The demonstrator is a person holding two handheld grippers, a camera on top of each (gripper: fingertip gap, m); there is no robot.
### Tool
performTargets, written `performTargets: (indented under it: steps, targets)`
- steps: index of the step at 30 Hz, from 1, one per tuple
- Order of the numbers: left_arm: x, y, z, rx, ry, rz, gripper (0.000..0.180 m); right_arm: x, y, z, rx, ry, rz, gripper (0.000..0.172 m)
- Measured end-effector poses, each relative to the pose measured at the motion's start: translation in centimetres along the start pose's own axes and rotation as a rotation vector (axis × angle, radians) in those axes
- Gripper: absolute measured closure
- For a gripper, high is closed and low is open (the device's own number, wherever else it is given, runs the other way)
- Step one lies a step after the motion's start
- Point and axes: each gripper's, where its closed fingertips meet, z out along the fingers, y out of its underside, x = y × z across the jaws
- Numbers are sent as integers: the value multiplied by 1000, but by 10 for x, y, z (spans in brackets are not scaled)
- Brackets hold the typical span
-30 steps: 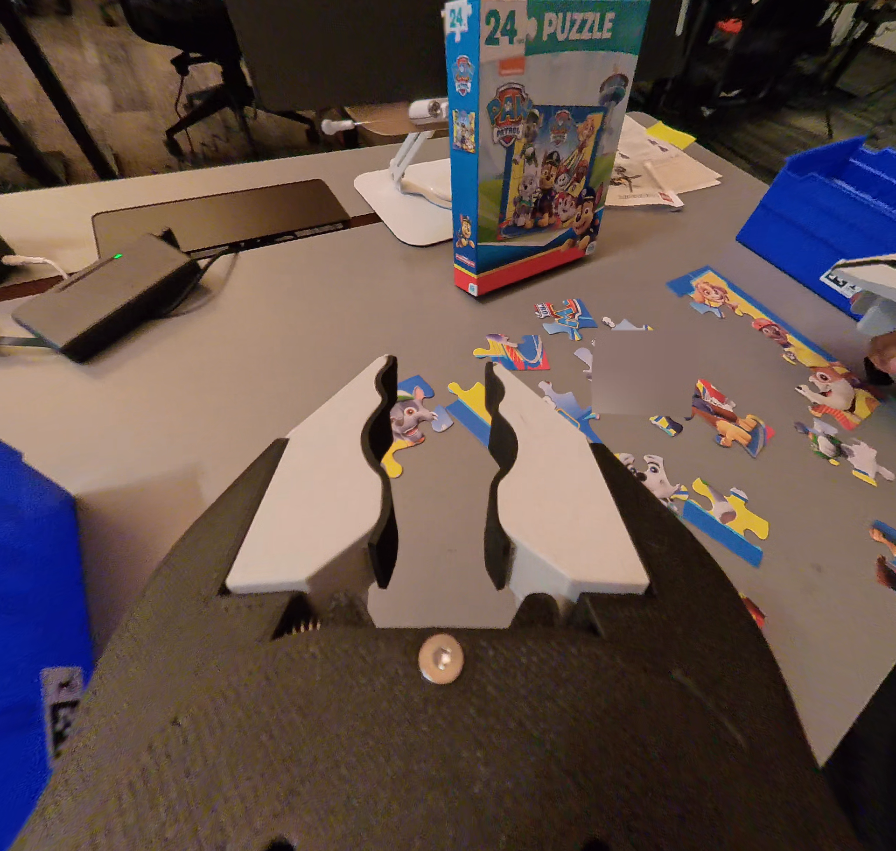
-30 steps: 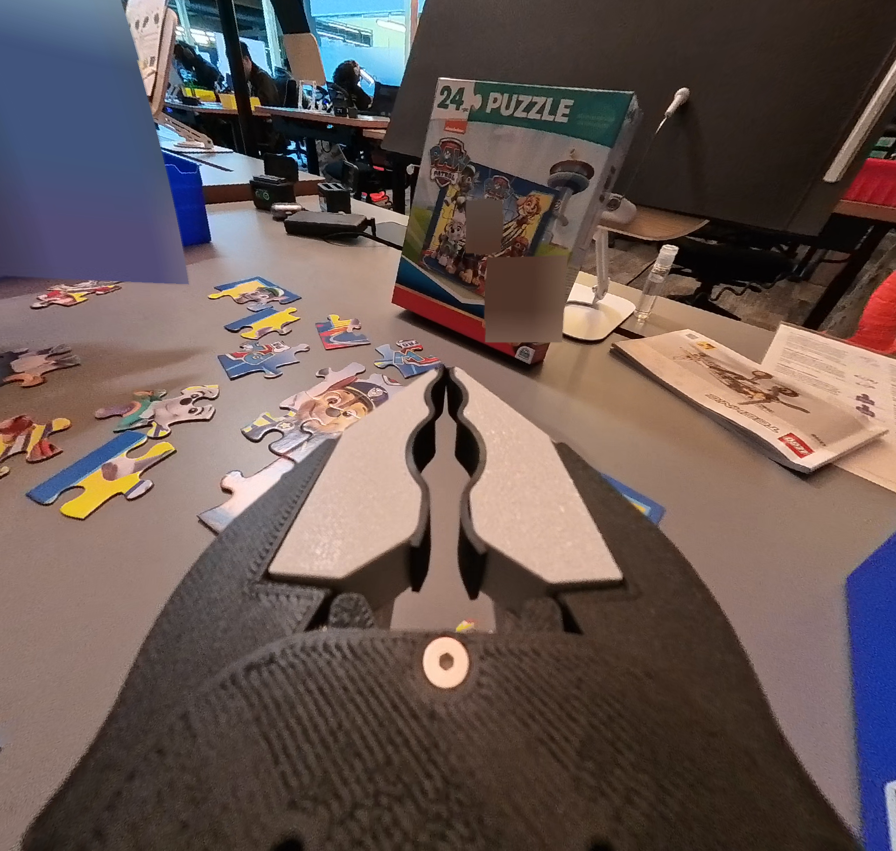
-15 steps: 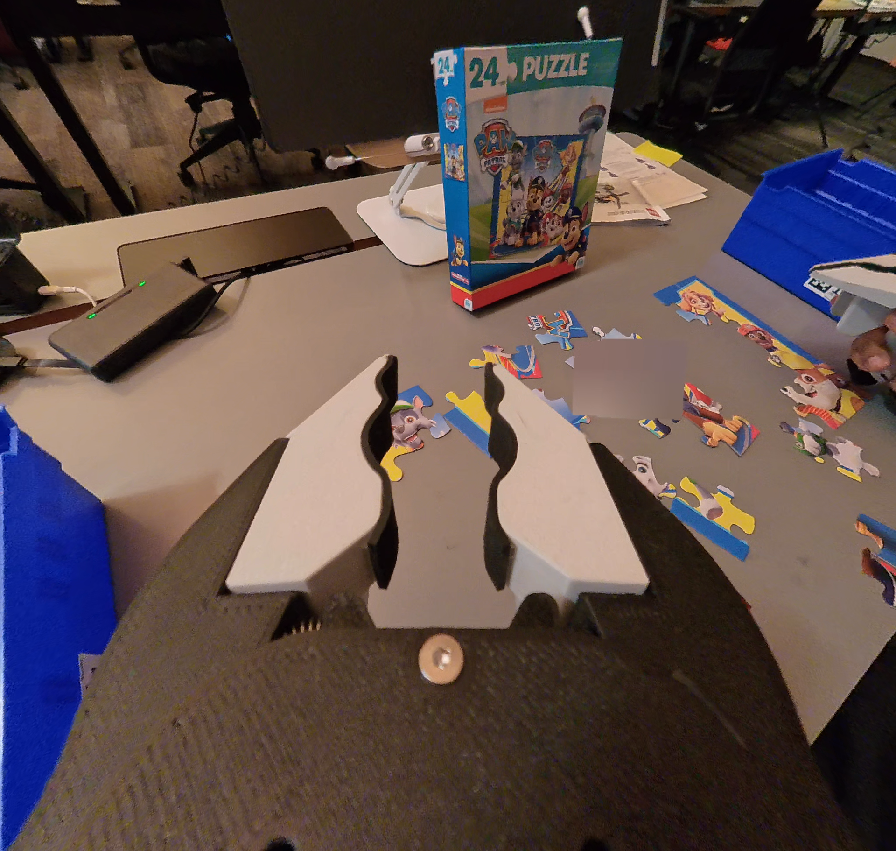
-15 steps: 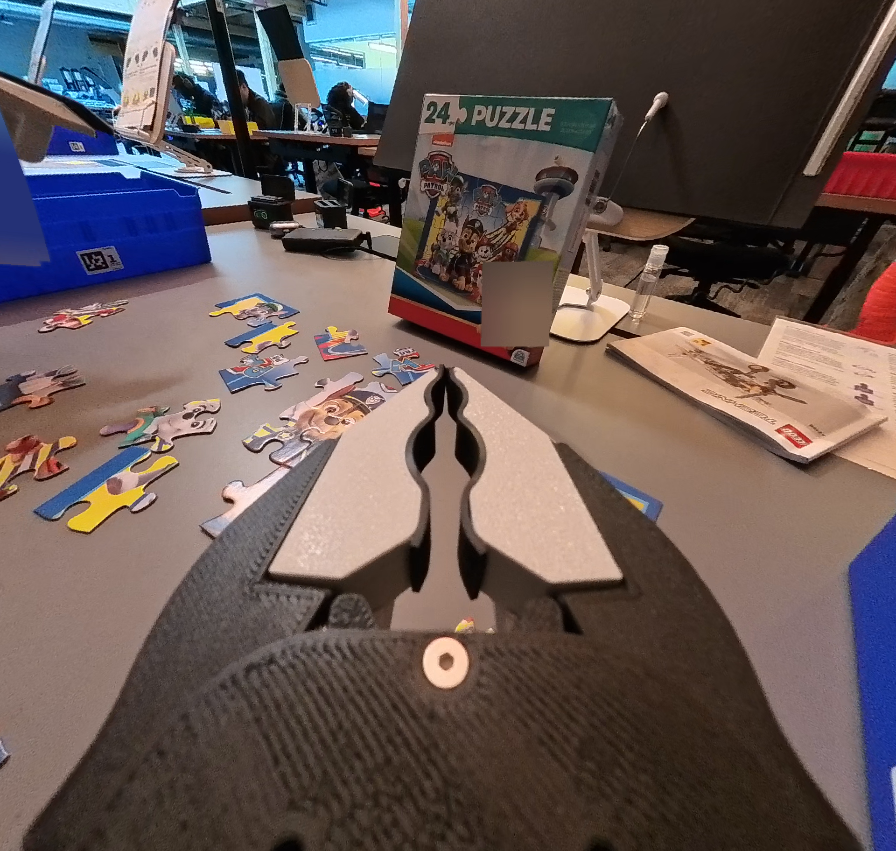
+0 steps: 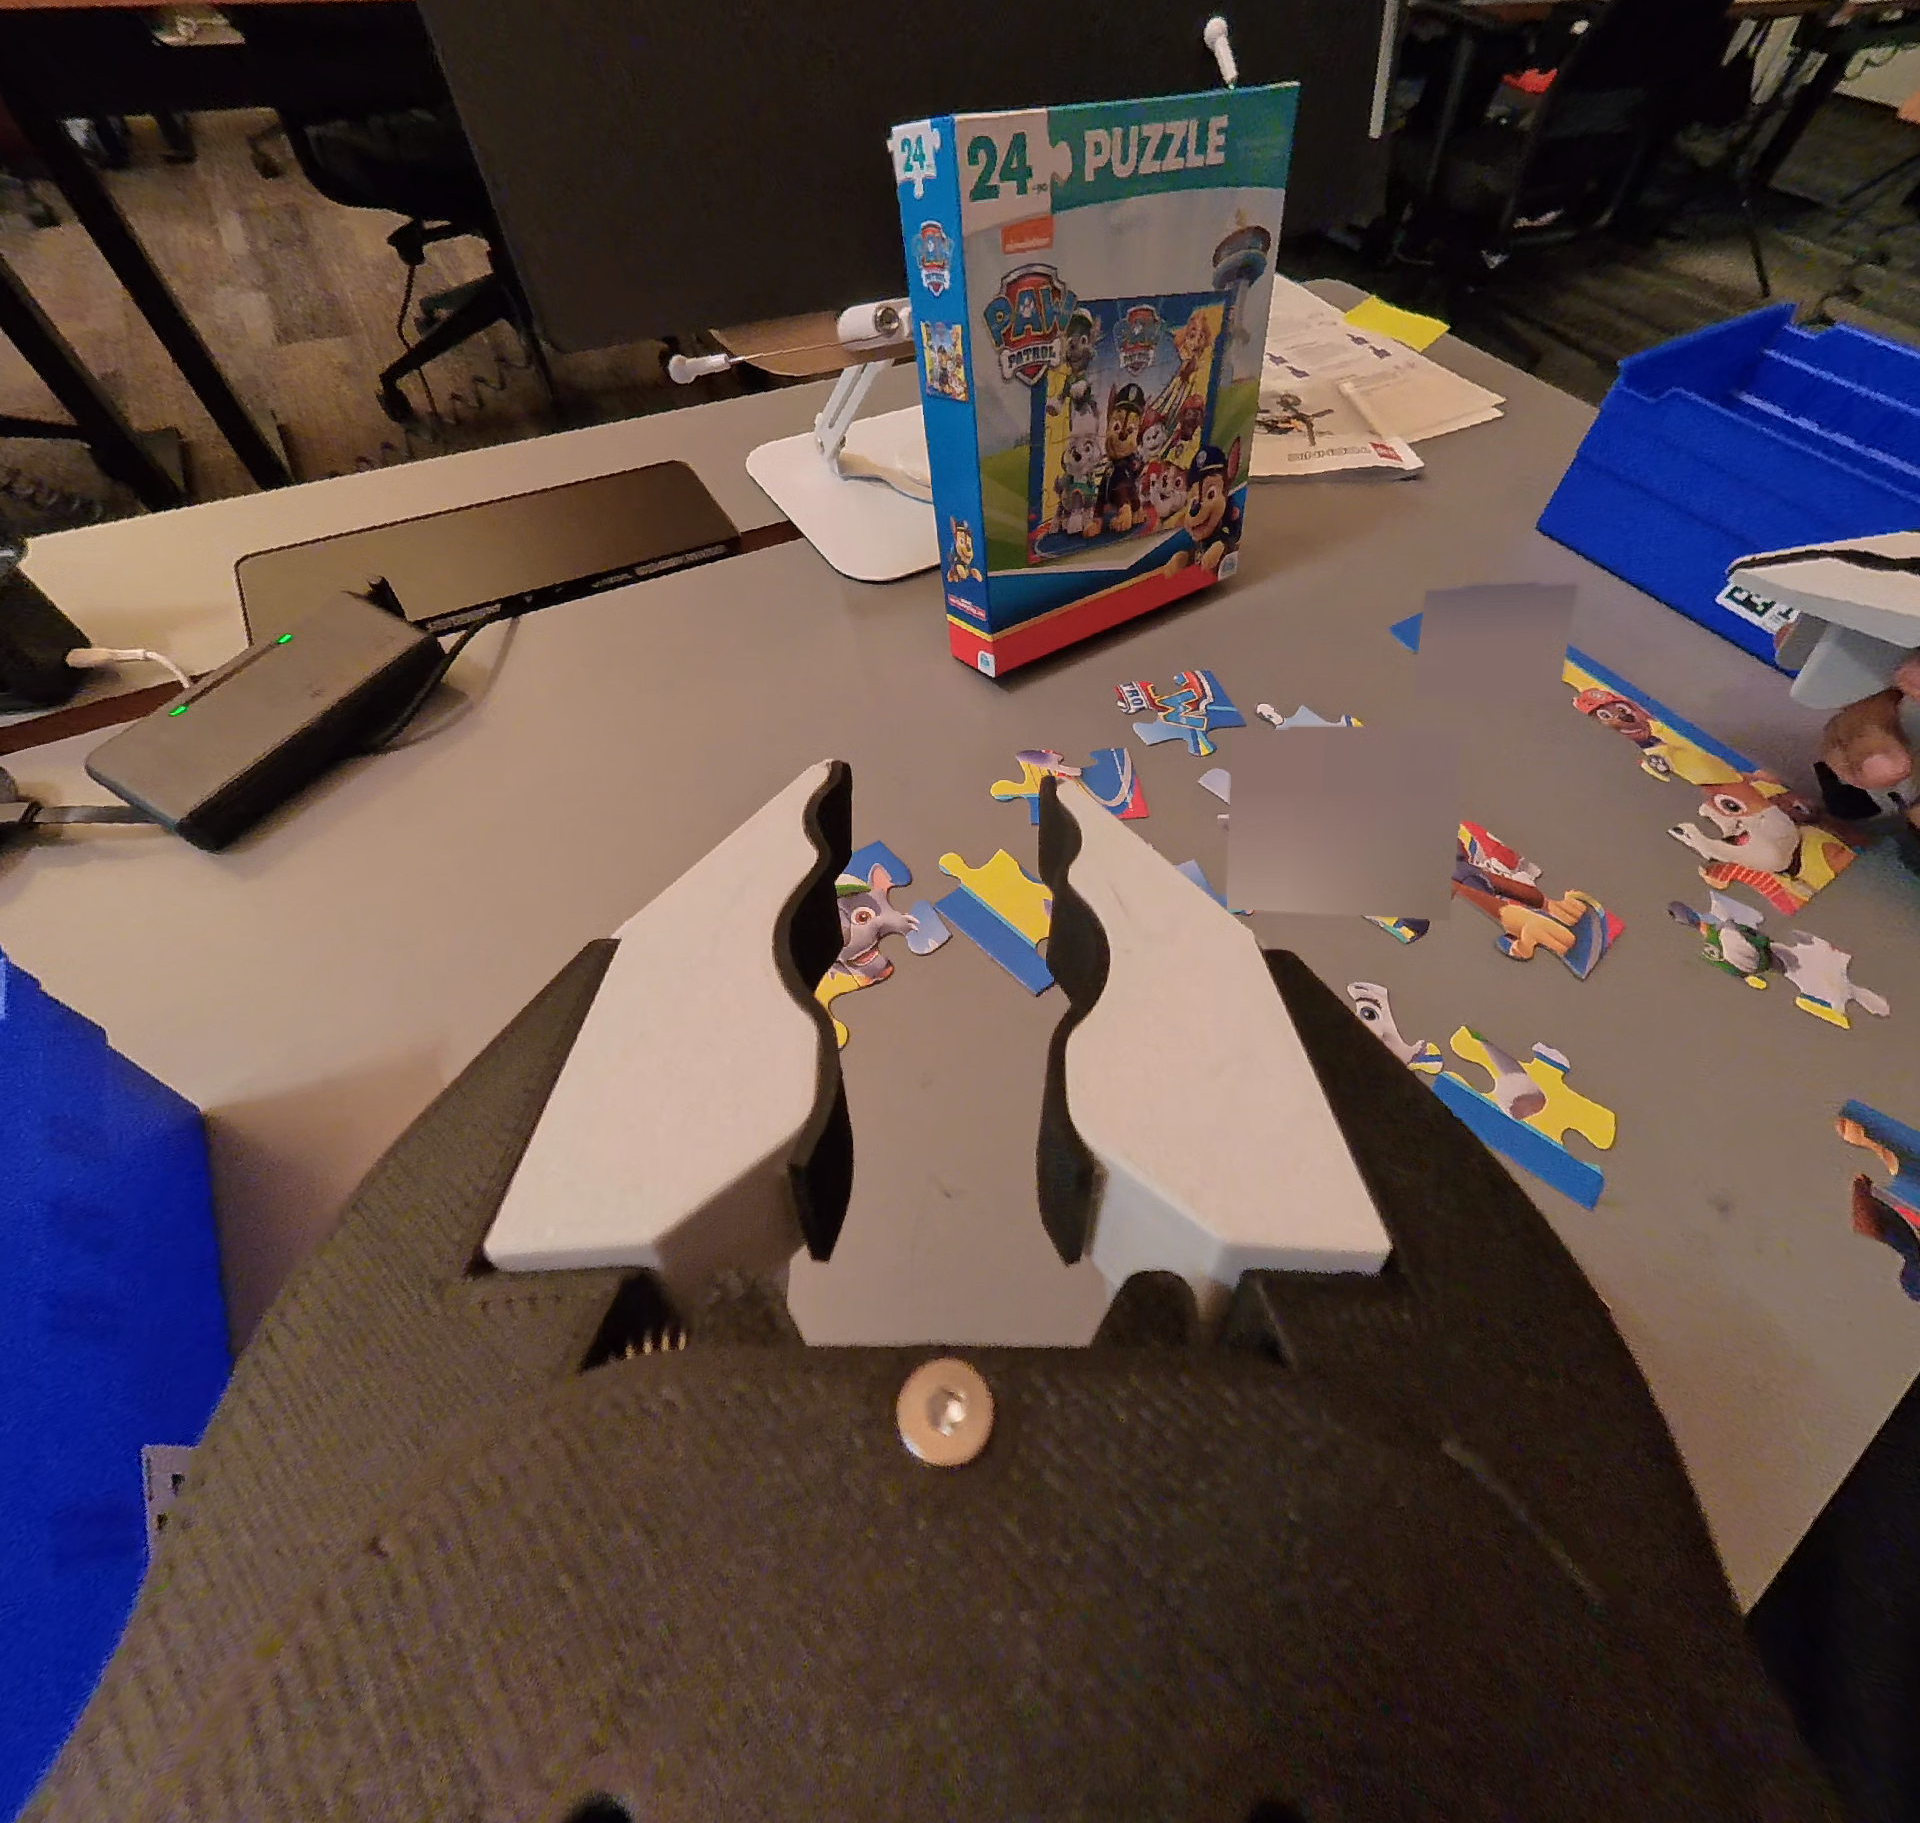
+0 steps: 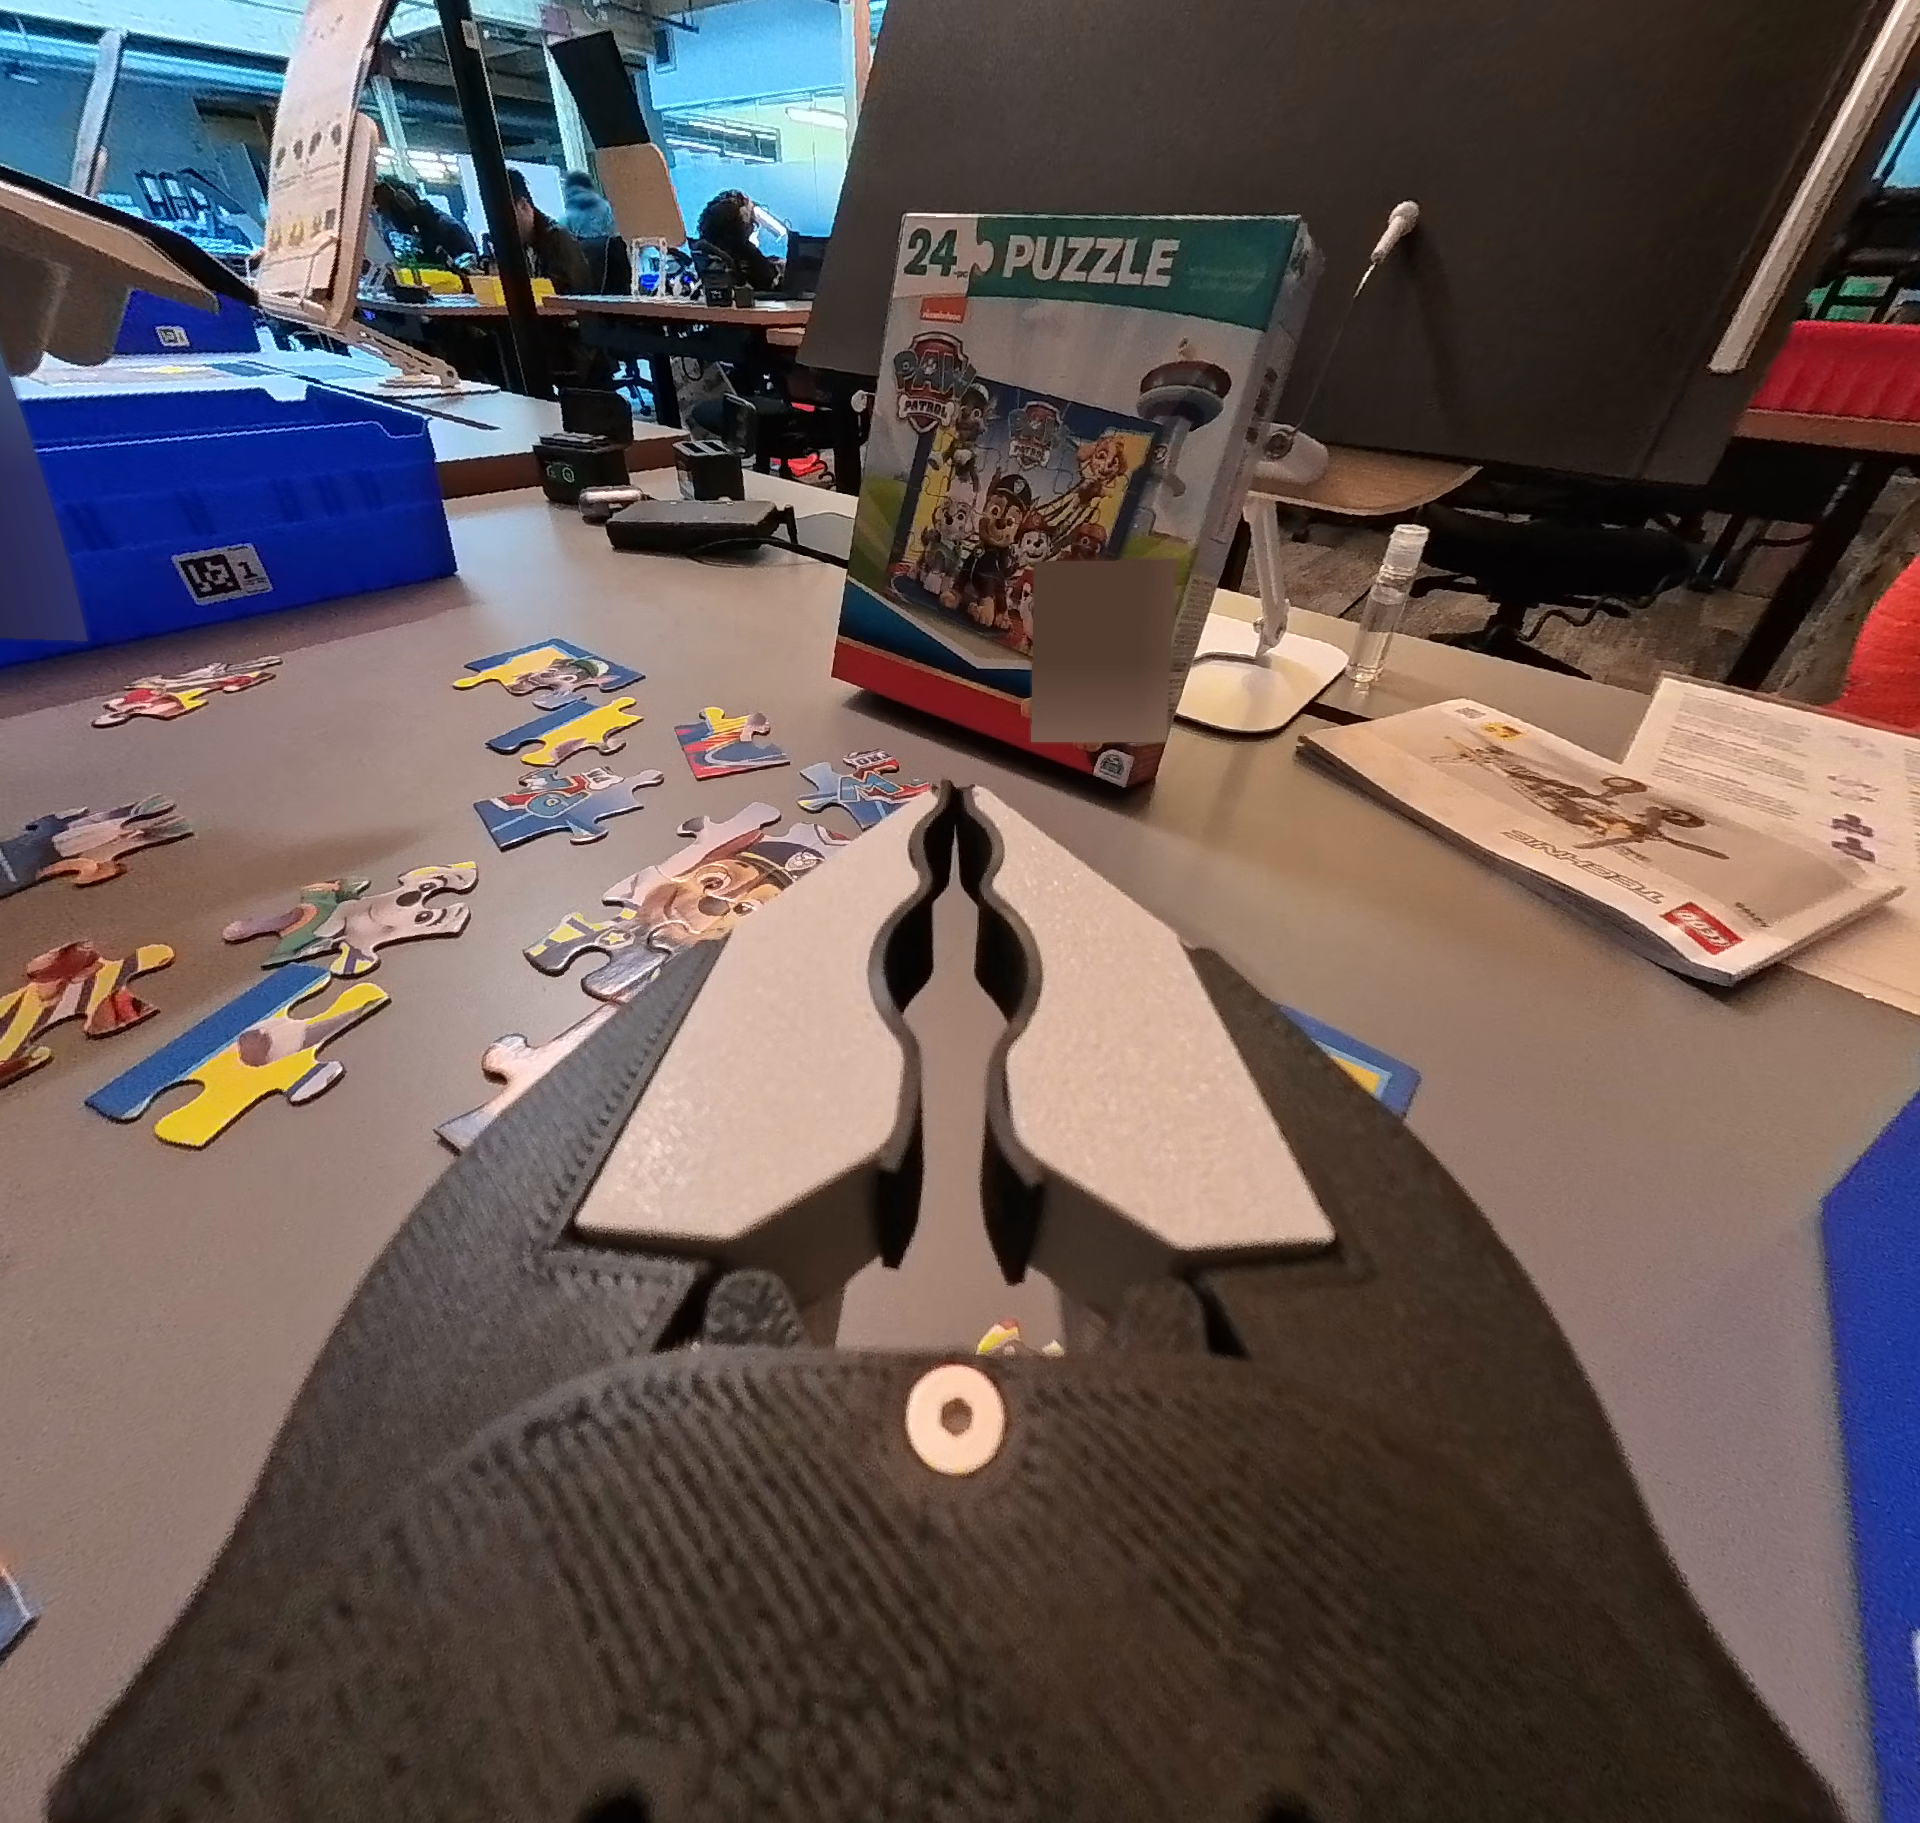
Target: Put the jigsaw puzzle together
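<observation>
In the left wrist view my left tongs (image 5: pixel 940 786) sit at the centre of the frame with their jaws apart and nothing between them but grey table (image 5: pixel 623 786). Just past the fingertips lie a grey-pup puzzle piece (image 5: pixel 868 926) and a yellow-and-blue edge piece (image 5: pixel 1003 916), neither touched. The upright puzzle box (image 5: pixel 1101 371) stands in the upper middle, a black power brick (image 5: pixel 260 724) at the left, a blue bin (image 5: pixel 1745 443) at the upper right, and more loose pieces spread across the right side. My right tongs (image 5: pixel 1849 578) show at the right edge. In the right wrist view my right tongs (image 6: pixel 958 797) are at the centre, tips closed together and bare. A brown-pup piece (image 6: pixel 707 895) lies just left of them, other pieces fill the left half, the puzzle box (image 6: pixel 1081 485) stands in the upper middle, and a booklet (image 6: pixel 1579 838) lies at the right.
</observation>
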Motion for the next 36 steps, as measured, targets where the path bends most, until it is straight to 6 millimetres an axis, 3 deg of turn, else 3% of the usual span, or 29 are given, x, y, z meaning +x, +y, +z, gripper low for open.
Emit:
performTargets:
  steps: [23, 36]
  targets:
    - [10, 8, 14, -33, 28, 10, 146, 2, -3, -2, 15, 10, 3, 172]
    - [22, 18, 27, -76, 47, 40, 146, 24, -20, -19, 126, 117, 31, 172]
